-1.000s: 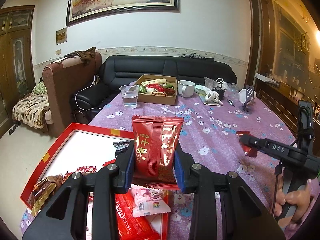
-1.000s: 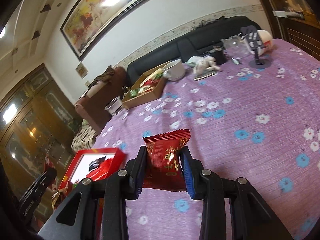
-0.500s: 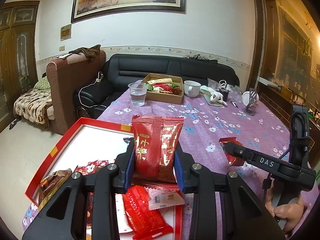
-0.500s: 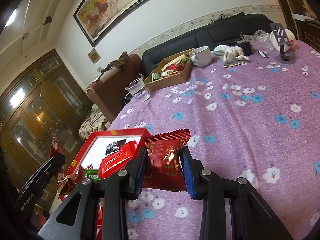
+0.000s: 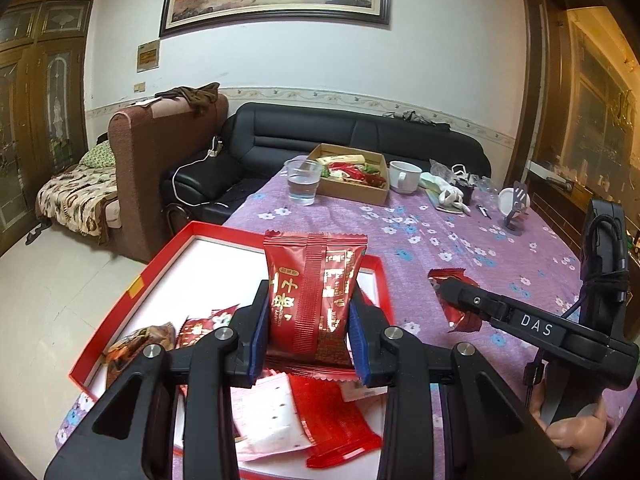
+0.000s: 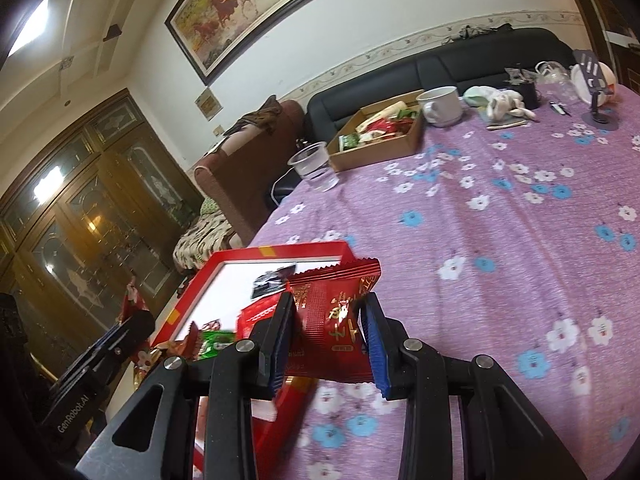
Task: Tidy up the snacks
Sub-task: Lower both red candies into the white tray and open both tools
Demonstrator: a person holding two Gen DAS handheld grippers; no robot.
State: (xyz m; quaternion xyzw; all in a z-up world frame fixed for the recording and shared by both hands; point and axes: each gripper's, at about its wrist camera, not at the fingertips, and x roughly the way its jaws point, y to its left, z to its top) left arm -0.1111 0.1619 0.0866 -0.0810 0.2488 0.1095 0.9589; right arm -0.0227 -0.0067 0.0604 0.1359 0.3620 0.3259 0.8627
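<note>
My left gripper (image 5: 306,338) is shut on a red snack packet (image 5: 314,296), held upright above the red-rimmed white tray (image 5: 160,268). Several snack packets (image 5: 320,420) lie in the tray's near end. My right gripper (image 6: 327,344) is shut on another red snack packet (image 6: 334,320), held over the tray's right rim (image 6: 280,249). In the left wrist view the right gripper (image 5: 452,292) comes in from the right with its packet (image 5: 460,312). The left gripper (image 6: 108,344) shows at the left of the right wrist view.
A purple flowered tablecloth (image 5: 420,240) covers the table. At the far end stand a plastic cup of water (image 5: 304,182), a cardboard box of snacks (image 5: 352,178), a white mug (image 5: 404,176) and a phone stand (image 5: 516,216). A black sofa (image 5: 360,136) lies beyond.
My right gripper has carried its red packet leftward, from over the tablecloth to the tray's right rim. My left gripper, still holding its packet, has drawn back and risen a little over the tray.
</note>
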